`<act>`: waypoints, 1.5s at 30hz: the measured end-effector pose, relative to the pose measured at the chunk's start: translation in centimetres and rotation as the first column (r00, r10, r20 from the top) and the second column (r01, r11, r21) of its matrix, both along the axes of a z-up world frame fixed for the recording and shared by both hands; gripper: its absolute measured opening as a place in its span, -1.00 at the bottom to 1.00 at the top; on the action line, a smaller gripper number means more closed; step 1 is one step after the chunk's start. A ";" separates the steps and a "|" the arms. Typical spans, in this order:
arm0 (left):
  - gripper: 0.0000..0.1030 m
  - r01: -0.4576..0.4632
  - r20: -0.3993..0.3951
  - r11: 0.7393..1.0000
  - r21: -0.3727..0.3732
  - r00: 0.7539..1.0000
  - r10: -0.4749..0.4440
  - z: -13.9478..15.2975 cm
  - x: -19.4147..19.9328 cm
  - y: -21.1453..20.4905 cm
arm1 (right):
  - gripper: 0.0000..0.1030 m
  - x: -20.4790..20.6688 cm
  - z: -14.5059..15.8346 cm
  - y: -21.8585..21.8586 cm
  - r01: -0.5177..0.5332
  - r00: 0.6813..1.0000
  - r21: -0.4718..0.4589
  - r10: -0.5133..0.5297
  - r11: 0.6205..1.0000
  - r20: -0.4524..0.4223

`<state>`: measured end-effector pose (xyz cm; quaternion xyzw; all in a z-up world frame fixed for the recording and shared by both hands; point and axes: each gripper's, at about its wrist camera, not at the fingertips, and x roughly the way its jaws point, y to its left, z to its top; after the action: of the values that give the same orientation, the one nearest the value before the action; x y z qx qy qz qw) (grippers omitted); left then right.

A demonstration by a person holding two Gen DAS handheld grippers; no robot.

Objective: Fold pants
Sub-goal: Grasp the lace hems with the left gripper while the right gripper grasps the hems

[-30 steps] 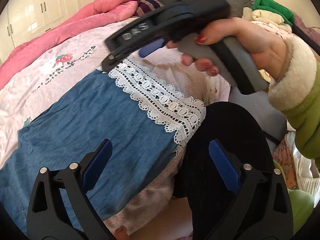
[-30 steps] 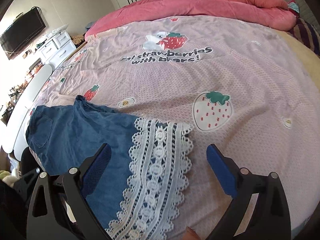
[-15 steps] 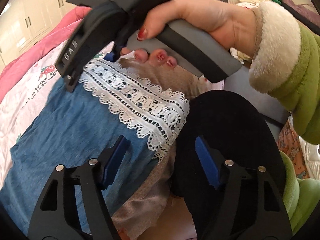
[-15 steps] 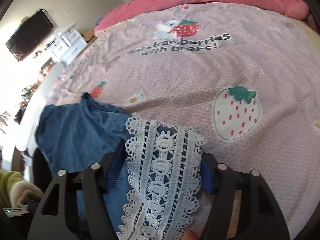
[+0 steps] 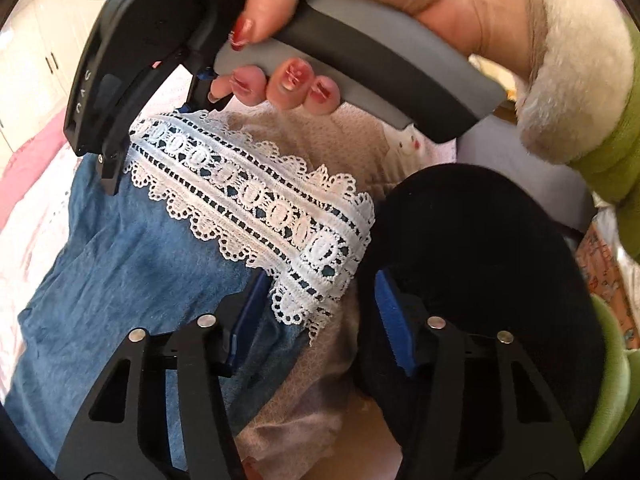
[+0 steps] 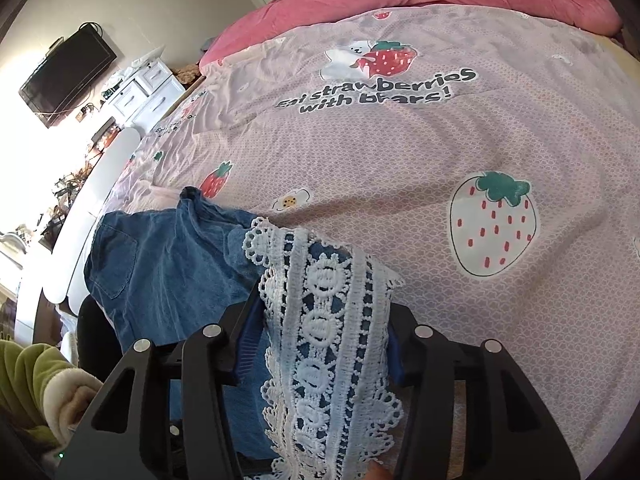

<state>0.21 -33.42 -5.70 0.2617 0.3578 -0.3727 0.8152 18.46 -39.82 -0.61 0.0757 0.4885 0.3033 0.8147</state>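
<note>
You're closing both grippers on the white lace hem (image 6: 332, 320) of the soft blue denim pants (image 5: 132, 264) lying on the pink strawberry-print bed (image 6: 460, 152). Right gripper (image 6: 320, 344) is pinching lace; left gripper (image 5: 316, 320) is closing, lace corner between its jaws. Light, limp fabric; snaggy lace, so be gripping denim too.

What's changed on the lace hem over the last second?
Both grippers have moved in on the lace hem of the denim pants, jaws closing from wide open. The right gripper now has the hem between its pads; the left gripper straddles the hem's other corner. The pants haven't shifted on the strawberry quilt.
</note>
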 end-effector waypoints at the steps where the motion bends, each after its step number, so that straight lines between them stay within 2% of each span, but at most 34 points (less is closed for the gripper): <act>1: -0.20 -0.007 0.015 1.000 0.011 1.000 0.007 -0.3 -0.1 -0.3 | -0.07 0.0 0.0 0.0 0.002 1.000 0.001 -0.002 1.000 -0.002; 5: -0.40 -0.034 0.017 0.999 0.007 0.999 0.034 -0.4 -0.1 -0.6 | -0.10 0.1 -0.2 0.1 0.010 1.000 -0.002 -0.010 1.000 -0.008; 9: -0.58 -0.042 0.004 0.999 -0.010 0.999 0.043 -0.1 0.4 0.1 | -0.31 0.1 -0.2 0.2 0.015 1.000 -0.016 -0.015 1.000 -0.012; 12: -0.72 -0.052 -0.033 0.997 -0.062 0.998 0.050 0.6 0.8 1.2 | -0.47 -0.1 0.1 0.5 0.013 1.000 -0.020 -0.013 1.000 -0.010; 20: -0.80 -0.080 -0.123 0.977 -0.195 0.991 0.057 2.4 1.5 4.7 | -0.50 -0.3 1.5 1.5 0.030 1.000 -0.035 -0.030 0.999 -0.003; 25: -0.81 -0.124 -0.177 0.953 -0.277 0.981 0.076 3.4 2.4 8.5 | -0.50 -0.3 3.1 3.0 0.032 0.999 -0.051 -0.031 0.998 0.008; 36: -0.81 -0.245 -0.210 0.899 -0.363 0.961 0.178 5.4 2.0 15.9 | -0.50 0.3 5.9 11.1 -0.027 0.999 -0.140 0.031 0.990 0.028; 41: -0.81 -0.326 -0.263 0.860 -0.394 0.936 0.234 5.0 1.5 19.7 | -0.50 1.0 5.1 16.4 -0.053 0.998 -0.244 0.055 0.968 0.001; 45: -0.81 -0.393 -0.327 0.821 -0.415 0.906 0.269 4.1 1.5 22.4 | -0.49 1.3 3.8 20.3 -0.063 0.998 -0.350 0.065 0.935 -0.006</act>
<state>1.73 -11.02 -1.63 -0.0610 0.3979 -0.3302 0.8538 19.75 -19.53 3.18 -0.0871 0.5347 0.2379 0.8062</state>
